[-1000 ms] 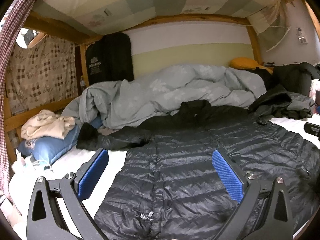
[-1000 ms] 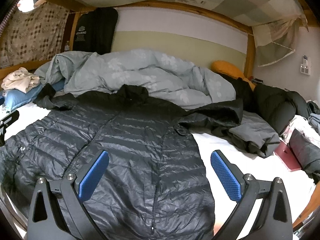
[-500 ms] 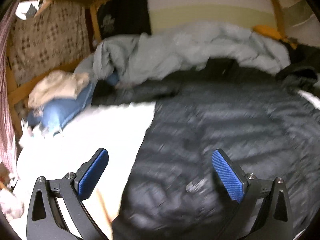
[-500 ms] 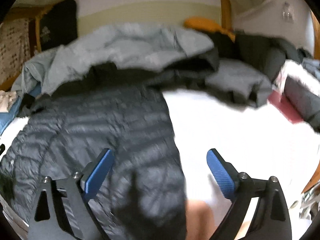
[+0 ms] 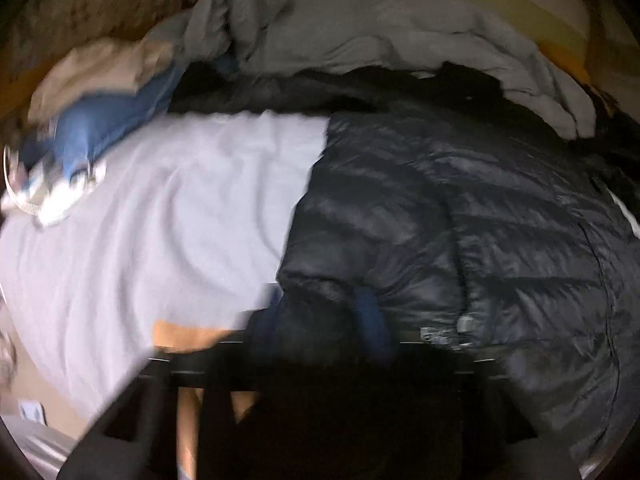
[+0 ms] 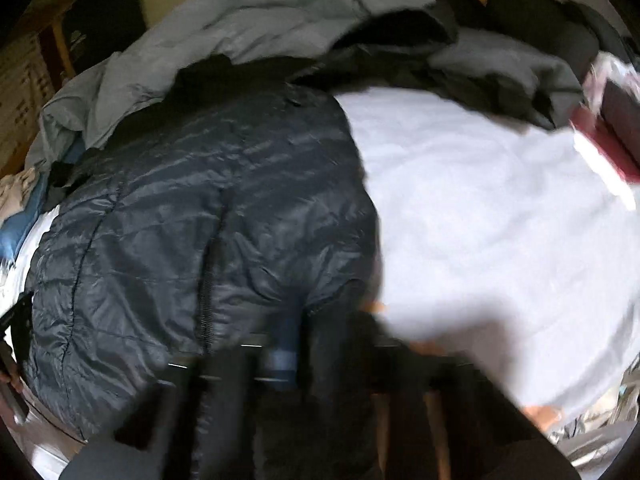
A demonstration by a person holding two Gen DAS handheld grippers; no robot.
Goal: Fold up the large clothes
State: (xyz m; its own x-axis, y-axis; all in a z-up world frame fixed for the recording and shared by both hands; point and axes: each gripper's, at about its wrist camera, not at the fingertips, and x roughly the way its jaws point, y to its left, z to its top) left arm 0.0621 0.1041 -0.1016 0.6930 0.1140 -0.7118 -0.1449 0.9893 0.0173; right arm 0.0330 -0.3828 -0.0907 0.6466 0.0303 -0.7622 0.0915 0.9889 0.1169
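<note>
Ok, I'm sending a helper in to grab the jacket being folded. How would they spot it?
On the bed's white sheet, in front of the heaped grey duvet, lies the black quilted down jacket, spread flat. Its shiny stitched ribbing and centre zip set it apart from the matte dark clothes around it.

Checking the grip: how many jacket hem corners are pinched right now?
2: the left hand-held gripper on the jacket hem's left corner, the right hand-held gripper on its right corner.
</note>
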